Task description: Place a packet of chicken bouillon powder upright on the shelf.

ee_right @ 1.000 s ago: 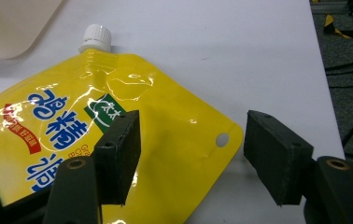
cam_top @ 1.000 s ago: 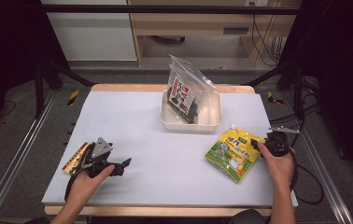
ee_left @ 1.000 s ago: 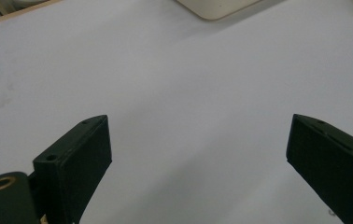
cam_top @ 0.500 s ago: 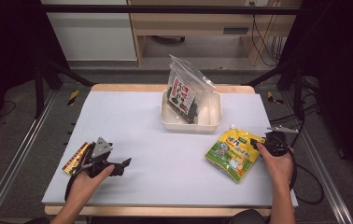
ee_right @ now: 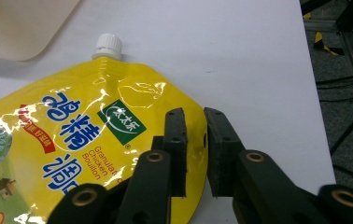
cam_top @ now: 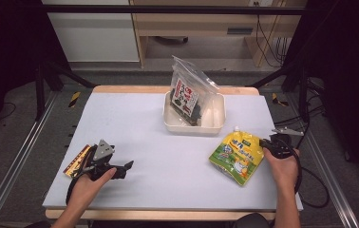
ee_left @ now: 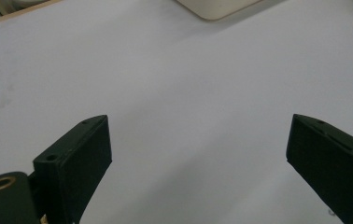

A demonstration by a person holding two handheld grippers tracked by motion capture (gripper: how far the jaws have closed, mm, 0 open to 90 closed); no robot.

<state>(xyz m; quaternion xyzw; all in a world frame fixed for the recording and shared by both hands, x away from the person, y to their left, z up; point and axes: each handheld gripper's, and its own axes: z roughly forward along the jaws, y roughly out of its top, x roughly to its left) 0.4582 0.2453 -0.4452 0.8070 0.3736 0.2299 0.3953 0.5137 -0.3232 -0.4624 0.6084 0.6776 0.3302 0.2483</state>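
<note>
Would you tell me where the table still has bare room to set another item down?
The table's far-left stretch, left of the white bin, is bare, as is the middle between the left gripper and the yellow pouch. It is crowded around the bin, pouch and right gripper.

The table [cam_top: 139, 128] carries one cream tray [cam_top: 218, 116], one yellow spouted pouch [cam_top: 237, 156] and one flat red-and-yellow packet [cam_top: 76, 160]. One clear bag [cam_top: 187, 92] stands in the tray. Two hand-held grippers are present: left gripper [cam_top: 125, 167], right gripper [cam_top: 264, 144].
</note>
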